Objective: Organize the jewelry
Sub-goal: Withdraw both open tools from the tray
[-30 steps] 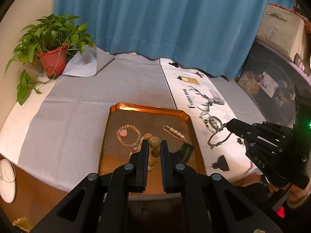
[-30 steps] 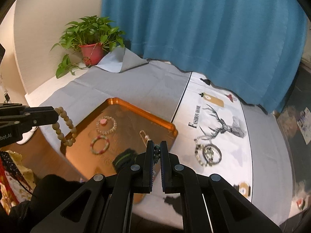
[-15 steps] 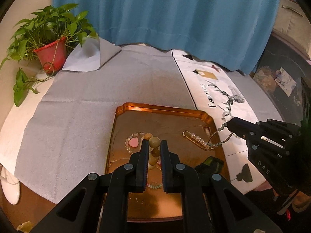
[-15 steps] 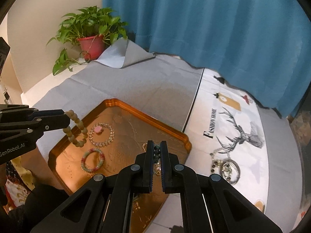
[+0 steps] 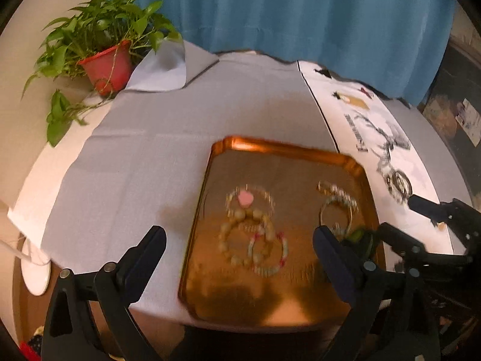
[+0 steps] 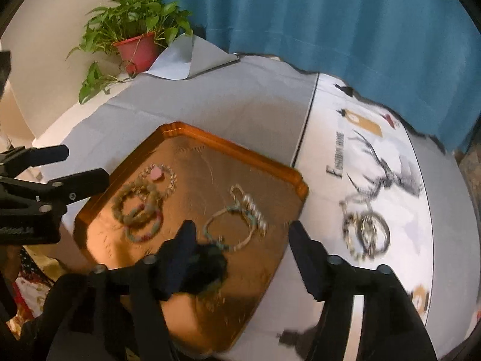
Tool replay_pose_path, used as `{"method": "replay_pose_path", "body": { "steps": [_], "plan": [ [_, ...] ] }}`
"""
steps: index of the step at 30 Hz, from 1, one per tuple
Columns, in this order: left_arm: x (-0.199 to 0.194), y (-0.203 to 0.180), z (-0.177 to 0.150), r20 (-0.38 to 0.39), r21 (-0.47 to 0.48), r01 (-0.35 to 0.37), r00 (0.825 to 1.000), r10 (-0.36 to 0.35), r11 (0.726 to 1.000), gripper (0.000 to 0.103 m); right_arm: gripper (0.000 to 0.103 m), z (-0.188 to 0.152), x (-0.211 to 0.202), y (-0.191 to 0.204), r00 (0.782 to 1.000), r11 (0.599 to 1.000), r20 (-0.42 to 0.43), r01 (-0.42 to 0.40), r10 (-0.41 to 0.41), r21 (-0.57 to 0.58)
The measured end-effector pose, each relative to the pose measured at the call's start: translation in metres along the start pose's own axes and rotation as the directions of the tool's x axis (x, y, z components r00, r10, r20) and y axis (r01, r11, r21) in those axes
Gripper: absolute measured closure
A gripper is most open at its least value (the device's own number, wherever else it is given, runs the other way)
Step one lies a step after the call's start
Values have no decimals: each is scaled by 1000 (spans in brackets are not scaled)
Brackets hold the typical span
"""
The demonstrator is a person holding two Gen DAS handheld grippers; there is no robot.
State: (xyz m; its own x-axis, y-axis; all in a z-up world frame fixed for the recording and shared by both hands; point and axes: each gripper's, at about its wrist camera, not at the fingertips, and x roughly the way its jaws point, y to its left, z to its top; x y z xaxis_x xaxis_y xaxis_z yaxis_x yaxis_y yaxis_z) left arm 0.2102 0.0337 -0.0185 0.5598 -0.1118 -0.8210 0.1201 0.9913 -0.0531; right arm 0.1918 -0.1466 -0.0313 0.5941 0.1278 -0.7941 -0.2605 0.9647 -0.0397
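Bracelets [image 5: 252,240] lie on tray [image 5: 285,147]; left gripper [image 5: 239,240] and right gripper [image 6: 240,237], jaws just opened, hold nothing.

Motion blur smears the bracelets [image 5: 252,240] on the tray [image 5: 285,147], so single beads cannot be told. The jewelry [image 6: 365,231] on the printed cloth [image 6: 390,180] is blurred too. The right hand-held gripper [image 6: 240,240] hides part of one bracelet [image 6: 231,228].

Below my black fingers [image 5: 150,249] lies a copper-orange tray [image 5: 288,147] on grey cloth [image 5: 144,162]. In it sit tan wooden beads [image 5: 240,234] and a pink heart charm [image 5: 245,198] (blurred). A blue curtain [image 6: 330,21] hangs beyond.
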Motion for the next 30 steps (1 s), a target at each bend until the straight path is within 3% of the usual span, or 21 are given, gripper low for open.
{"method": "replay_pose_path", "body": {
  "steps": [10,17,30],
  "plan": [
    [-76,-15,-76,6,-39,49,999,-49,998,6,35,-76,-93,-4,999,993,17,43,-45,107],
    [-131,-39,-93,76,1,102,992,-102,995,6,34,-105,-149,5,995,993,91,37,-48,114],
    [-187,-65,-112,157,65,88,983,-97,994,6,33,-131,-196,7,986,989,162,19,-43,146]
  ]
}}
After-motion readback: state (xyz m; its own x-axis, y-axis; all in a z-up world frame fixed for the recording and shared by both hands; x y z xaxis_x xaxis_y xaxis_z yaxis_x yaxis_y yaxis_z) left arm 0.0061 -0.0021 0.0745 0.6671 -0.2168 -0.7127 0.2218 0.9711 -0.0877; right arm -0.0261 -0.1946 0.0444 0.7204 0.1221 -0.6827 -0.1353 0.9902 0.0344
